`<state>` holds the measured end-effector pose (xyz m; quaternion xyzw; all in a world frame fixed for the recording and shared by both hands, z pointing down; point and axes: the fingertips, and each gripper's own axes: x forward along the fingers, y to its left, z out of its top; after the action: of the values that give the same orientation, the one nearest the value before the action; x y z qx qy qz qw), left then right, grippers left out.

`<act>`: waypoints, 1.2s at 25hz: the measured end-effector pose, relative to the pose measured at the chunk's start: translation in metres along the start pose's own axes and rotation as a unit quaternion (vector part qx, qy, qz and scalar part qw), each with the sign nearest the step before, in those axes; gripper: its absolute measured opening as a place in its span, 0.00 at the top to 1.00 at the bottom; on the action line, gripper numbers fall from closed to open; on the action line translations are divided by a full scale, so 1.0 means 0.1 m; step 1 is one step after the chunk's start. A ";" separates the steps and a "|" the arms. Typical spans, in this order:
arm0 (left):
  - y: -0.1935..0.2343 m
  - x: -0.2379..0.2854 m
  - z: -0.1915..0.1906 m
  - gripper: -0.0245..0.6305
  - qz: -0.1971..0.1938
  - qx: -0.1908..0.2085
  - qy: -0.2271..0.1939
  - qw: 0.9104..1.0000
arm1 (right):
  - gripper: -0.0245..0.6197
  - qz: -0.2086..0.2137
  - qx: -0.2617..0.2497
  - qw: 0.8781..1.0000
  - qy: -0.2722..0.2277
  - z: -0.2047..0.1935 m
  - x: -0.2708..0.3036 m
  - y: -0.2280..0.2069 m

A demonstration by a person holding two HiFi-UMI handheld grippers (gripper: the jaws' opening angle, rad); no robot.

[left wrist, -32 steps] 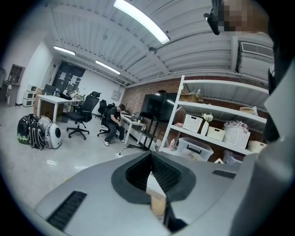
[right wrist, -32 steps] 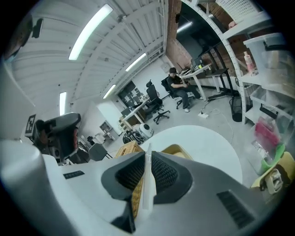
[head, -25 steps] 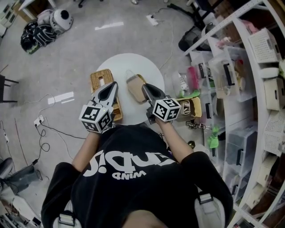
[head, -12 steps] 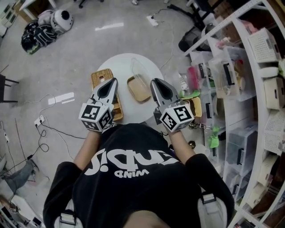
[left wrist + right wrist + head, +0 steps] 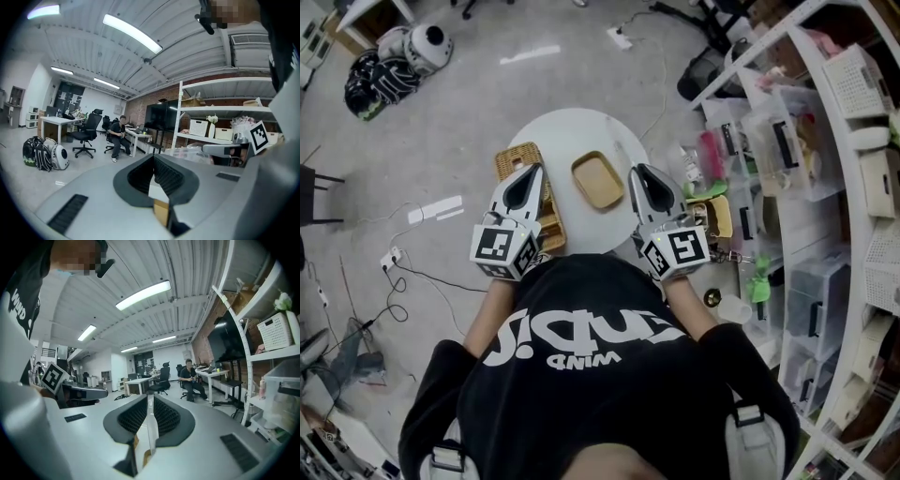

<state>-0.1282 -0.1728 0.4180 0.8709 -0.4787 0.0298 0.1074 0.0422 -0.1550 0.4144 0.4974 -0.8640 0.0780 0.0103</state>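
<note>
Head view: basket (image 5: 512,157) at left edge of white table (image 5: 567,131), wooden tray (image 5: 598,180) at its middle.
Right gripper view: right gripper (image 5: 149,401) clamps clear lid (image 5: 150,427) upright, beside tray.
Left gripper view: left gripper (image 5: 153,159) closed, empty.
Writing: shirt (image 5: 581,337) print illegible.

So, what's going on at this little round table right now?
A person holds a gripper in each hand over a round white table. The right gripper is shut on a thin clear lid, held on edge beside the tan tray. The left gripper is shut and empty, above the wicker basket.
</note>
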 end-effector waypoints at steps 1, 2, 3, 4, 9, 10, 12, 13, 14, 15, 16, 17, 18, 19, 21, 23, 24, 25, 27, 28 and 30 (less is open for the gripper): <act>0.00 -0.01 0.00 0.96 0.001 0.003 -0.001 1.000 | 0.90 -0.002 -0.001 1.000 -0.001 -0.02 0.01 -0.01; 0.01 -0.01 0.01 0.96 0.003 0.005 -0.002 1.000 | 0.90 -0.002 0.000 1.000 0.000 -0.04 0.01 -0.02; 0.01 -0.02 0.00 0.96 0.004 0.006 -0.002 1.000 | 0.90 -0.002 0.001 1.000 0.001 -0.07 0.02 -0.03; 0.02 -0.03 0.00 0.96 0.006 0.007 -0.001 1.000 | 0.90 -0.002 0.002 1.000 0.002 -0.10 0.03 -0.03; 0.03 -0.05 -0.06 0.96 0.010 0.012 0.005 1.000 | 0.90 -0.005 0.008 1.000 0.016 -0.30 0.05 -0.08; 0.03 -0.05 -0.07 0.96 0.010 0.012 0.006 1.000 | 0.90 -0.007 0.011 1.000 0.019 -0.33 0.05 -0.09; 0.02 -0.05 -0.09 0.96 0.011 0.011 0.008 1.000 | 0.90 -0.010 0.015 1.000 0.023 -0.39 0.04 -0.12; 0.02 -0.05 -0.10 0.96 0.011 0.010 0.008 1.000 | 0.90 -0.011 0.017 0.999 0.025 -0.41 0.03 -0.13; 0.02 -0.05 -0.11 0.96 0.012 0.009 0.008 1.000 | 0.90 -0.012 0.018 0.999 0.026 -0.43 0.03 -0.14; 0.01 -0.05 -0.11 0.96 0.012 0.008 0.008 1.000 | 0.90 -0.013 0.019 0.999 0.027 -0.44 0.02 -0.14; 0.01 -0.05 -0.11 0.96 0.012 0.007 0.007 1.000 | 0.90 -0.013 0.020 0.999 0.028 -0.45 0.02 -0.15; 0.00 -0.05 -0.11 0.96 0.011 0.007 0.008 1.000 | 0.90 -0.014 0.021 0.999 0.029 -0.46 0.02 -0.16; 0.00 -0.05 -0.10 0.96 0.011 0.007 0.008 1.000 | 0.90 -0.014 0.023 0.999 0.030 -0.46 0.02 -0.17; -0.01 -0.05 -0.10 0.96 0.010 0.006 0.009 1.000 | 0.90 -0.014 0.024 0.999 0.030 -0.46 0.01 -0.17; -0.02 -0.05 -0.11 0.96 0.010 0.005 0.009 1.000 | 0.90 -0.014 0.026 0.999 0.034 -0.48 0.01 -0.17; -0.02 -0.05 -0.12 0.96 0.011 0.004 0.010 1.000 | 0.90 -0.014 0.028 0.999 0.042 -0.50 0.01 -0.15; -0.01 -0.05 -0.12 0.96 0.011 0.004 0.010 1.000 | 0.90 -0.014 0.028 0.998 0.046 -0.51 0.02 -0.14; -0.01 -0.06 -0.12 0.96 0.012 0.003 0.010 1.000 | 0.90 -0.014 0.028 0.998 0.049 -0.53 0.02 -0.14; 0.00 -0.06 -0.12 0.96 0.013 0.002 0.011 1.000 | 0.90 -0.014 0.031 0.998 0.052 -0.55 0.02 -0.14; 0.00 -0.06 -0.11 0.96 0.013 0.001 0.011 1.000 | 0.90 -0.013 0.033 0.998 0.052 -0.55 0.02 -0.14; 0.00 -0.06 -0.12 0.96 0.013 0.000 0.013 1.000 | 0.90 -0.012 0.038 0.998 0.052 -0.55 0.03 -0.14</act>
<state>-0.1311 -0.1652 0.4292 0.8639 -0.4888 0.0427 0.1134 0.0494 -0.1560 0.4705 0.5029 -0.8527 0.1363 0.0377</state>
